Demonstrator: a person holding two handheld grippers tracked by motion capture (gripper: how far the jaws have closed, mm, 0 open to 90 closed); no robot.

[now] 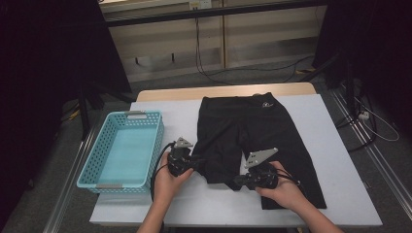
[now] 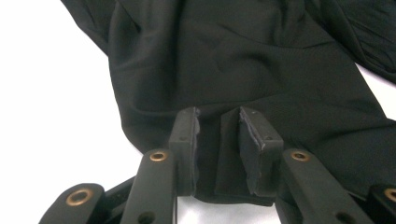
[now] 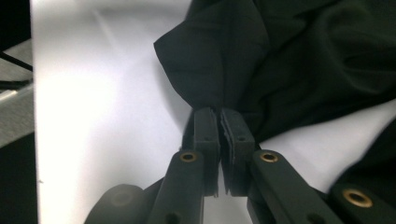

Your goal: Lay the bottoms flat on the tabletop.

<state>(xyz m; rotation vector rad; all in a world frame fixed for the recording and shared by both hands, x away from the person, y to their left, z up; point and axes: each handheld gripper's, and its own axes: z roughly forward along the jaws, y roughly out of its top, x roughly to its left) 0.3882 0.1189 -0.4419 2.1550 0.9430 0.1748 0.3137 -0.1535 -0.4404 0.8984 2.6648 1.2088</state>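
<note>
A pair of black shorts [image 1: 243, 126] lies flat on the white table [image 1: 320, 126], waistband at the far side and legs toward the person. My left gripper [image 1: 199, 162] is at the outer edge of the left leg, near its hem. In the left gripper view its jaws [image 2: 219, 126] stand apart, with a fold of the black fabric [image 2: 224, 70] lying between the pads. My right gripper [image 1: 232, 183] is at the left leg's hem corner. In the right gripper view it [image 3: 219, 114] is shut, pinching the bunched edge of the shorts [image 3: 261, 56].
A light blue perforated basket [image 1: 154, 145] stands on the left of the table, close to my left hand. The table's wooden far edge [image 1: 223, 91] borders a floor with cables. Dark curtains hang on both sides.
</note>
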